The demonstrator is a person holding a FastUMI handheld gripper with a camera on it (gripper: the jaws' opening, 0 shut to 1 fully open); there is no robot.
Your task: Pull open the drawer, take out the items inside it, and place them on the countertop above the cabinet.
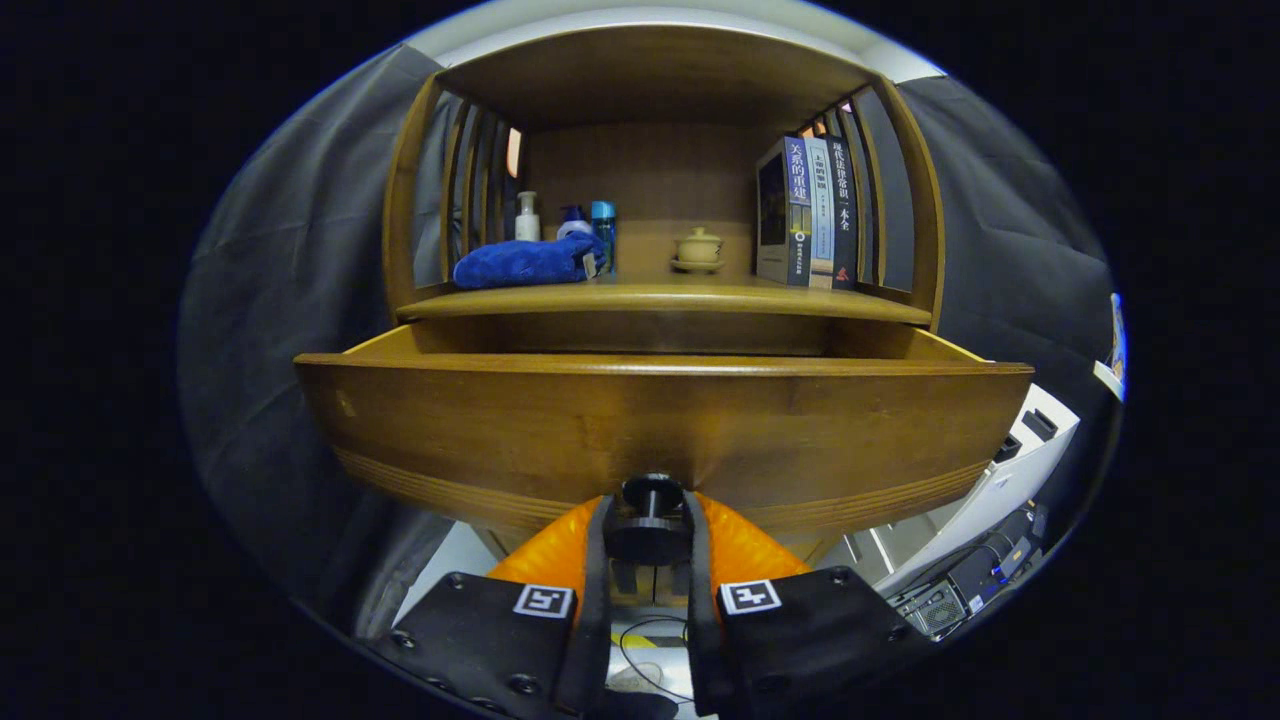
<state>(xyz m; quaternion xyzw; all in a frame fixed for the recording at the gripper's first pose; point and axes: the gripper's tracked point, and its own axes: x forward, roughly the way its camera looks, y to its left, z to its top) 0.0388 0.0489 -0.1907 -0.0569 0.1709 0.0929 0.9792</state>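
Note:
A wooden cabinet's drawer stands pulled out toward me, its broad front panel close ahead. A dark round knob juts from the bottom middle of that panel. My gripper is shut on the knob, one finger pressing each side. The drawer's inside is hidden behind its front panel. Above it runs the wooden countertop, bare in its front strip.
On the countertop sit a blue cloth, a white bottle, a blue bottle, a small lidded cup and three upright books. Slatted sides and a top board enclose it. White equipment stands at lower right.

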